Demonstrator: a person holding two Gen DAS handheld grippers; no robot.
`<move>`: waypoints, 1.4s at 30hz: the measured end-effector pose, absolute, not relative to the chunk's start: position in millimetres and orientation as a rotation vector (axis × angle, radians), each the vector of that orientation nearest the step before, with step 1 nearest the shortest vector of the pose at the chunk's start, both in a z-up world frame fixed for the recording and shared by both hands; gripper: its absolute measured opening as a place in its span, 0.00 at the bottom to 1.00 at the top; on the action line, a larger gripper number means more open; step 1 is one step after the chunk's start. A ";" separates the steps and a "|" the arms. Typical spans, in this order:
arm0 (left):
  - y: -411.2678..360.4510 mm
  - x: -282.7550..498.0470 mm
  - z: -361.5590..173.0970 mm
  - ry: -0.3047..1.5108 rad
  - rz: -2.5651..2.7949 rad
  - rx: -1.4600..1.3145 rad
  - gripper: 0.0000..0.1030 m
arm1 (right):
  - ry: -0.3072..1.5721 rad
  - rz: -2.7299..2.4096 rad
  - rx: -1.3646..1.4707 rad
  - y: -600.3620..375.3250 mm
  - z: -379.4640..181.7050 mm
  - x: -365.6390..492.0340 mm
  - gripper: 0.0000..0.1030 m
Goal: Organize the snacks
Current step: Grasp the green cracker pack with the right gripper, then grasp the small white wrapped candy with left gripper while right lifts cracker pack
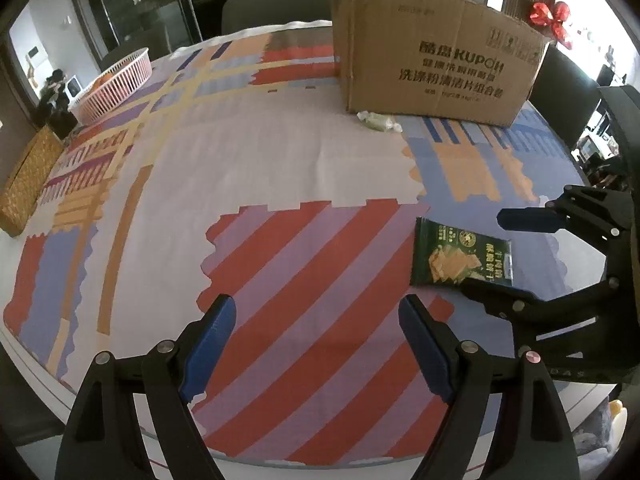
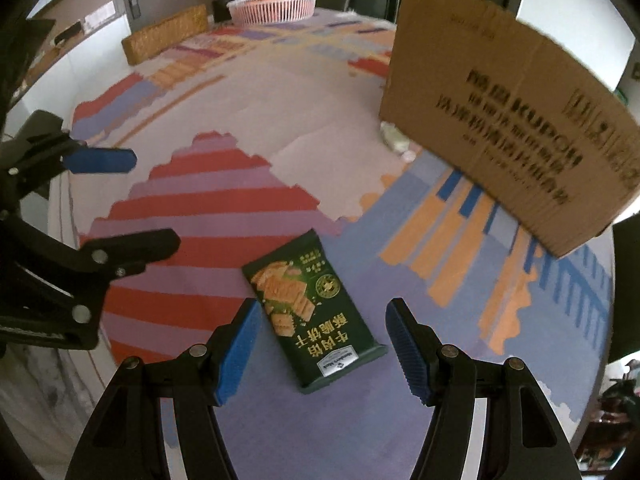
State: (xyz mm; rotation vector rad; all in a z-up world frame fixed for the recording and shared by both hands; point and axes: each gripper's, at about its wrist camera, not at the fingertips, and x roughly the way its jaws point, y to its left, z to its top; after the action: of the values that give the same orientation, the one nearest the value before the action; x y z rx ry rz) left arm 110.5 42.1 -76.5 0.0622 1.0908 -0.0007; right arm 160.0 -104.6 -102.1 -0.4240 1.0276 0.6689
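Green cracker packet (image 2: 314,314) lies flat on the surface (image 2: 280,128), well in front of the cardboard box (image 2: 516,132). Right hand-held gripper (image 2: 320,344) spread, straddling packet's near end, pads clear. Left hand-held gripper (image 1: 318,344) spread, empty, left of packet. Small pale wrapped item (image 1: 379,121) at box foot, half hidden from right wrist, blurred.

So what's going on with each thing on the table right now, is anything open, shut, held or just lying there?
Green snack packet: sealed, lying flat on the tablecloth, not held.
Right gripper: open, fingers either side of the packet, not pressing it.
Left gripper: open, empty, over the striped cloth.
Cardboard box: standing upright on the table.
Small pale wrapped snack: lying by the box's foot.
Pink basket: upright at the far edge.
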 end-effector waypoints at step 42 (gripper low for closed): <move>20.1 222.6 -70.5 0.936 -0.174 0.017 0.71 | 0.910 0.361 -0.069 -139.6 -84.1 214.8 0.44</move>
State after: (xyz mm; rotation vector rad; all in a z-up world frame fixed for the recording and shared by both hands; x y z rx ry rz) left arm 222.6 20.1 -70.5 0.0169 0.9365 -0.1736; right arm 214.8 -139.6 -84.1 -0.0693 0.9099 0.3609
